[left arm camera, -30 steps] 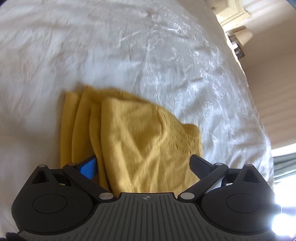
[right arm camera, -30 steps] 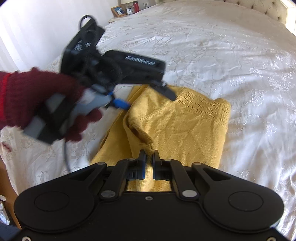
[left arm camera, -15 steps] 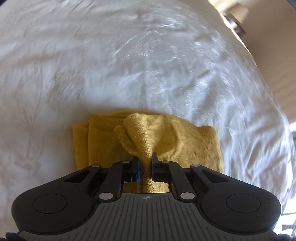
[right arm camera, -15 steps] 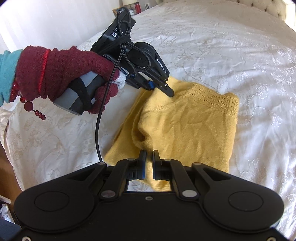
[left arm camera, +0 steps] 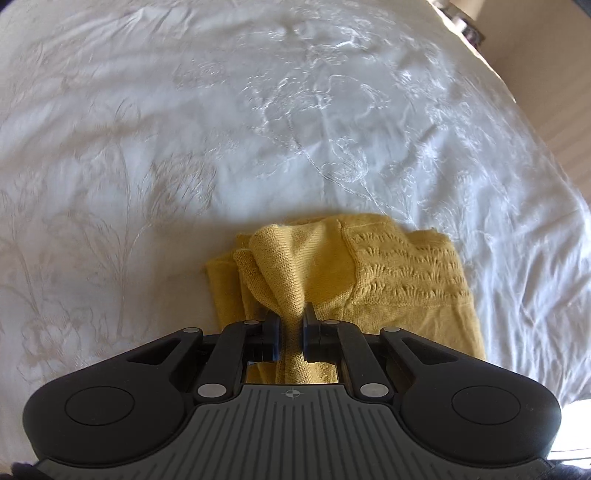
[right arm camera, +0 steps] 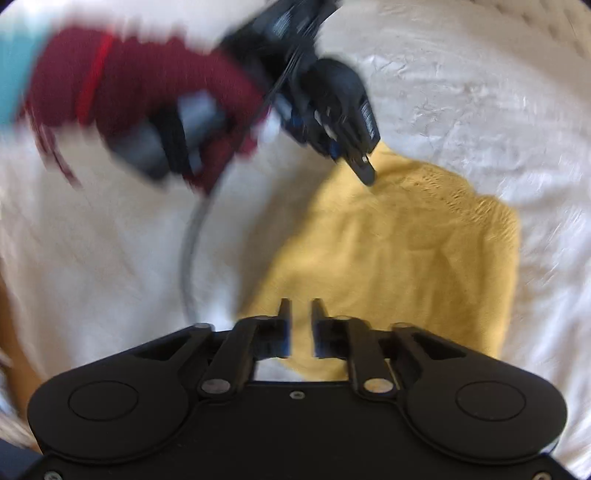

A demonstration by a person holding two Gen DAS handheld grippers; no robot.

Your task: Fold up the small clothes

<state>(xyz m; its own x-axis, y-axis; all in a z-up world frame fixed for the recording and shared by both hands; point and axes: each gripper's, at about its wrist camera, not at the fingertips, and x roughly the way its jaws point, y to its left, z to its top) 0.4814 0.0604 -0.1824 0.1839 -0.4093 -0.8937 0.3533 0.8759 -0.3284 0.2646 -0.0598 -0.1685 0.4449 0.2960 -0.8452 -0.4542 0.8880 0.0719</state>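
A yellow knitted garment (left arm camera: 388,280) lies partly folded on the white bedspread (left arm camera: 221,129). My left gripper (left arm camera: 292,317) is shut on a bunched fold of the garment's edge and holds it raised off the bed. In the blurred right wrist view the garment (right arm camera: 406,258) spreads ahead of my right gripper (right arm camera: 300,306), whose fingers stand narrowly parted with the yellow fabric's near edge between them. The left gripper (right arm camera: 364,171), held by a red-gloved hand (right arm camera: 147,96), pinches the garment's far corner.
The embroidered white bedspread (right arm camera: 480,92) fills both views. A wall and a dark object (left arm camera: 469,29) show beyond the bed's far right edge. A grey cable (right arm camera: 188,254) hangs from the left gripper's handle.
The left gripper shut on a fold of the yellow garment and has lifted it. The right gripper has moved with the garment's near edge, and its view is now blurred.
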